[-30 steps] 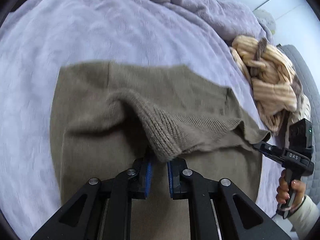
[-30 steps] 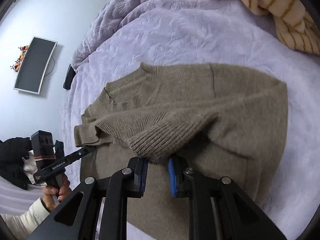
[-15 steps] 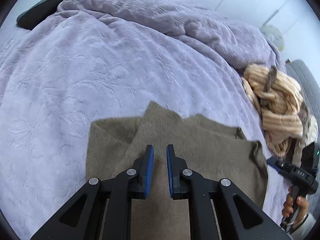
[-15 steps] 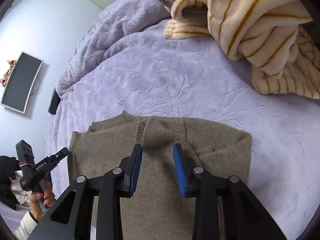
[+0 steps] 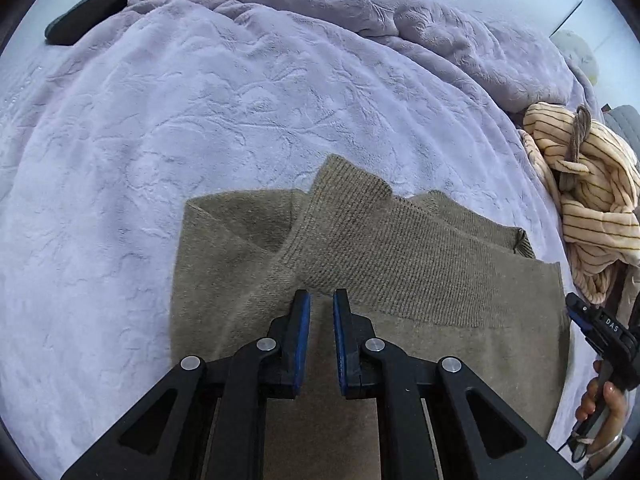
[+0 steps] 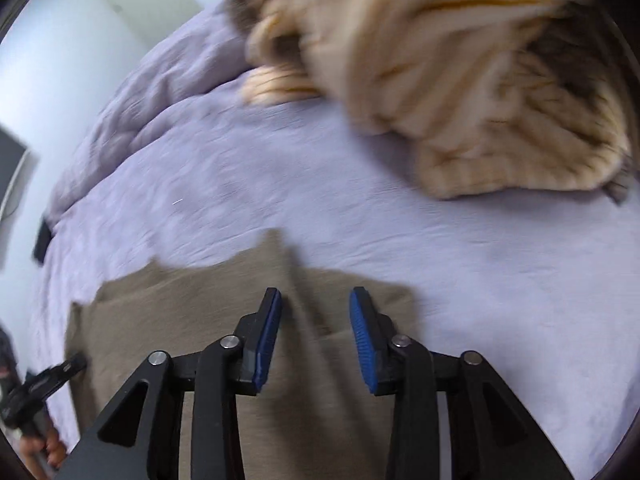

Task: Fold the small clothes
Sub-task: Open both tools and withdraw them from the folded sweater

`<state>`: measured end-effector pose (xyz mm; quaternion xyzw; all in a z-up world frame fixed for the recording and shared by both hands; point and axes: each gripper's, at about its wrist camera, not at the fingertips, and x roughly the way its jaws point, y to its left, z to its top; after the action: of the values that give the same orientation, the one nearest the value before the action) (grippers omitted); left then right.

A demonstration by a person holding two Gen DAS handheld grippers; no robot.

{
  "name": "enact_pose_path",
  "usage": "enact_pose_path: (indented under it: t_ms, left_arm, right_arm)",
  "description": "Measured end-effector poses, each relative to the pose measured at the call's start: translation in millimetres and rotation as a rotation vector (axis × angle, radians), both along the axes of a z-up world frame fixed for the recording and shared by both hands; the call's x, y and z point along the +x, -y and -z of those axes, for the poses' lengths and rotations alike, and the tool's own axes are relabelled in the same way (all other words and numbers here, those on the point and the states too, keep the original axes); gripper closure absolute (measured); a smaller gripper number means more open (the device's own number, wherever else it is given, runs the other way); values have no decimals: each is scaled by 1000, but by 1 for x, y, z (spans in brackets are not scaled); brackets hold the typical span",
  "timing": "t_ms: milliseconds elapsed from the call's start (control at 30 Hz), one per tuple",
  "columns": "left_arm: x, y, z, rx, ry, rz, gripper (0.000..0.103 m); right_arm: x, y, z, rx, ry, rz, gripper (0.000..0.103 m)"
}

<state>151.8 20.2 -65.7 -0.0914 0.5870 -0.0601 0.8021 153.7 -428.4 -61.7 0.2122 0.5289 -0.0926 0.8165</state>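
A taupe-brown sweater [image 5: 360, 264] lies on a lilac blanket [image 5: 200, 112], near cream clothes [image 5: 592, 200] with brown stripes.

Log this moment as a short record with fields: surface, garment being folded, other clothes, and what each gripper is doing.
surface: lilac bedspread
garment: brown sweater, lying on the bedspread with its sleeves folded across the body
other clothes: striped cream garment, bunched beside the sweater
left gripper: jaws slightly apart, empty, over the sweater
right gripper: jaws wide apart, empty, over the sweater's edge; view blurred

The sweater [image 5: 360, 280] lies on the blanket [image 5: 200, 120], the striped garment [image 5: 592, 200] to its right.
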Motion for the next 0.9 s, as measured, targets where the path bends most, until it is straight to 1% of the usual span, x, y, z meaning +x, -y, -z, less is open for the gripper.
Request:
enact_pose_path:
  t_ms: [100, 167, 233, 267, 300, 333, 367, 400, 533, 600, 667, 733, 767, 833, 900]
  left_arm:
    - [-13, -5, -11, 70, 8, 14, 90]
    - [-23, -5, -15, 102, -1, 24, 90]
    - [-39, -3, -17, 108, -18, 46, 90]
    - [-47, -1, -17, 106, -29, 55, 84]
    - [-54, 1, -17, 105, -37, 61, 48]
    - [-64, 3, -18, 110, -40, 60, 30]
    - [-74, 6, -21, 121, -22, 53, 12]
    - [-82, 8, -24, 129, -6, 57, 12]
    - [-107, 17, -24, 116, -55, 64, 12]
    - [-119, 20, -26, 130, -67, 68, 12]
    - [-130, 22, -29, 147, -72, 73, 12]
    - [-141, 23, -31, 148, -86, 76, 12]
    - [-146, 24, -32, 155, -94, 77, 12]
    - [-157, 24, -32, 175, -108, 81, 12]
    - [-167, 24, -34, 187, -120, 83, 12]
  right_arm:
    - [-14, 22, -5, 38, -9, 42, 62]
    - [-25, 22, -14, 16, -14, 28, 62]
    - [-39, 15, -24, 25, -5, -5, 62]
    - [-45, 10, -28, 31, -2, -23, 62]
    - [-55, 0, -33, 33, 0, -51, 62]
    - [-62, -9, -36, 32, 2, -72, 61]
    - [-70, -18, -40, 28, 3, -98, 58]
    - [-81, -29, -42, 23, 1, -130, 56]
    - [-109, -60, -40, 23, -48, -230, 54]
    - [-122, -71, -37, 36, -79, -262, 54]
    - [-134, -77, -34, 54, -111, -271, 53]
    - [-140, -79, -29, 67, -147, -270, 50]
    - [-144, -79, -25, 77, -167, -270, 46]
    - [-145, -81, -8, 88, -244, -279, 44]
    - [-154, -82, 5, 65, -306, -279, 44]
